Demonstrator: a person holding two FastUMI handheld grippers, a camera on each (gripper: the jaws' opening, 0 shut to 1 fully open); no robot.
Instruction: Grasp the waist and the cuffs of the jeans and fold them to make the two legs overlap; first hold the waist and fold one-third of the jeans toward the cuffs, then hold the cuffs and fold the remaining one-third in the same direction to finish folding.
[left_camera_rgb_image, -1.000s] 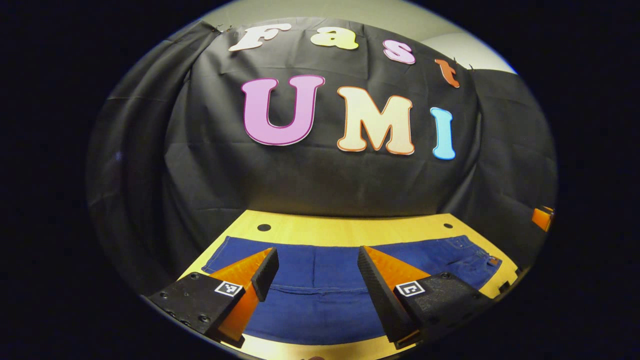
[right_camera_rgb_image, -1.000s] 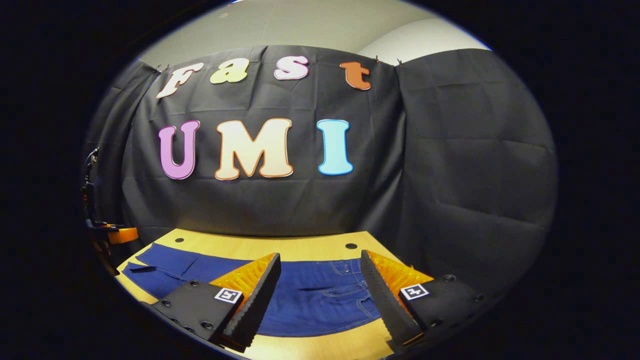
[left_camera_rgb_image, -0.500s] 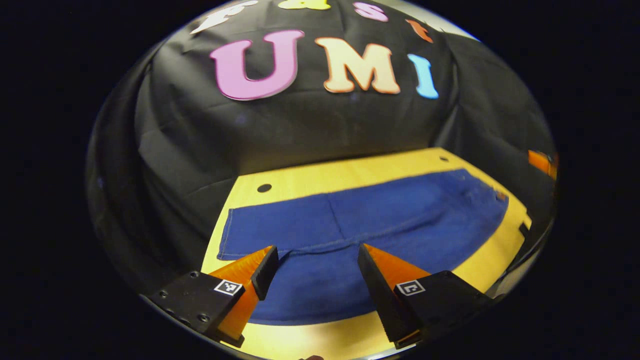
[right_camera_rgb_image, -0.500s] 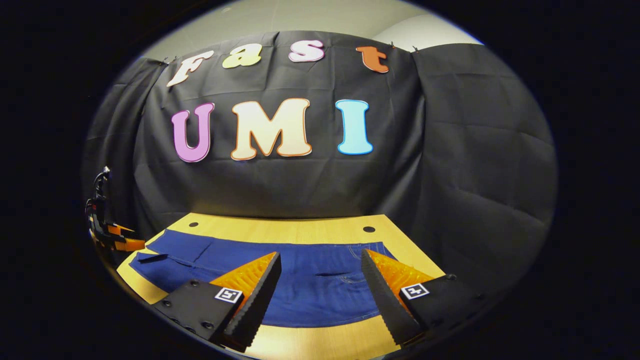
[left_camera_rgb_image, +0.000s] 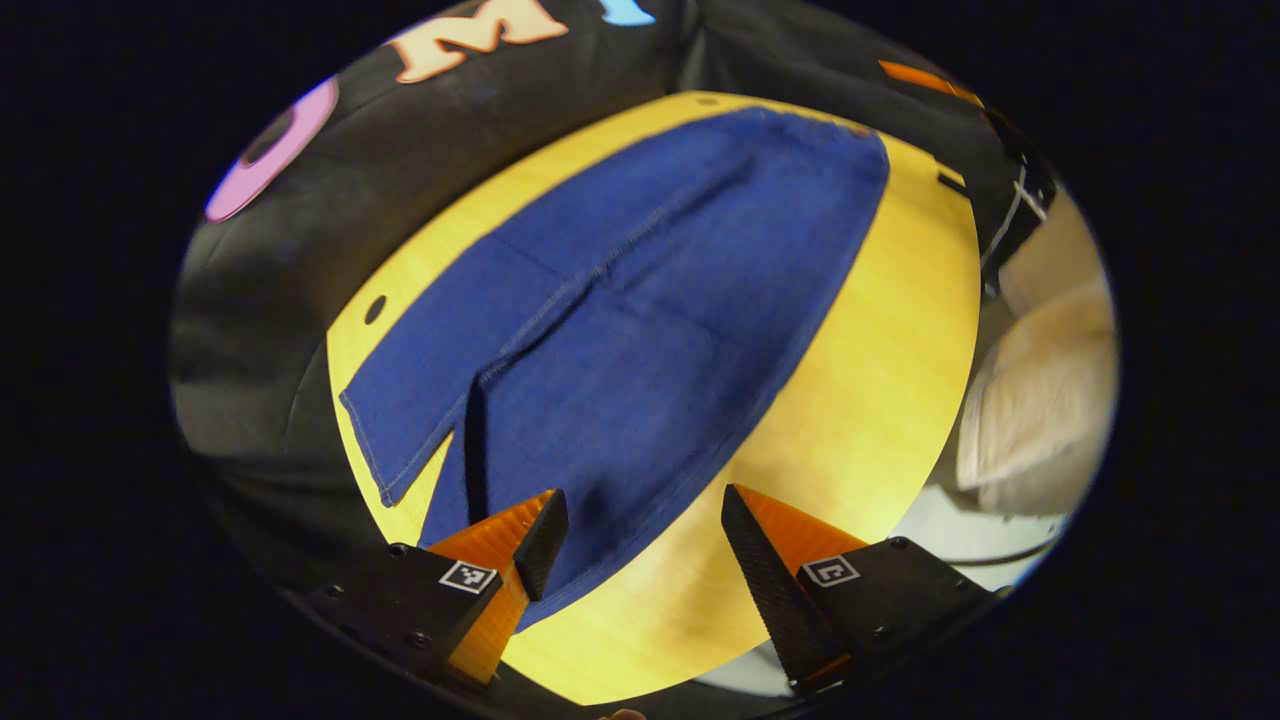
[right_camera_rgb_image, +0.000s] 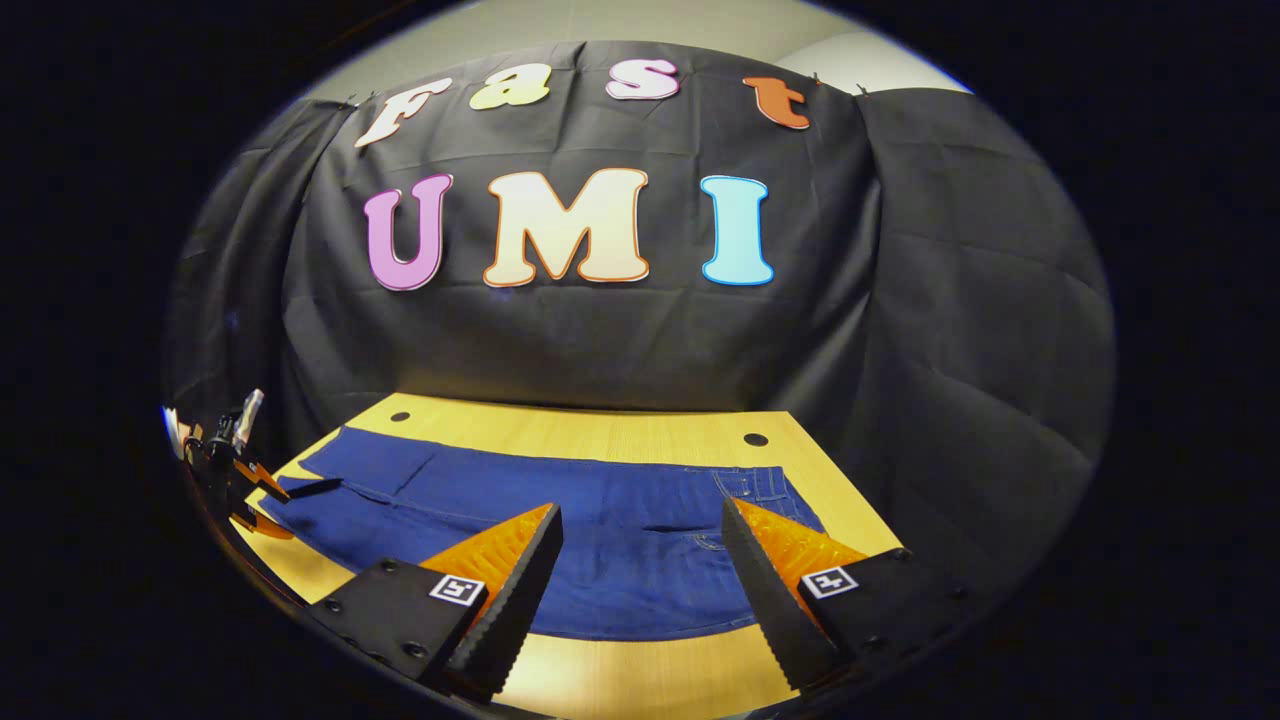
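Left gripper view: the left gripper (left_camera_rgb_image: 640, 530) is spread wide and holds nothing, poised over the near cuff end of the jeans (left_camera_rgb_image: 620, 330), spread flat on the table (left_camera_rgb_image: 880, 380); bare wood lies beside them.

Right gripper view: the right gripper (right_camera_rgb_image: 640, 545) gapes wide, empty, above the jeans' waist (right_camera_rgb_image: 750, 490), with bare table in front.

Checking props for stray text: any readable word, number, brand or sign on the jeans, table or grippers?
Jeans: no readable text; any tag at the waist is too small to tell.
Table: none.
Left gripper: square black-and-white markers on both fingers, patterns and not words.
Right gripper: the same kind of square markers, no words.
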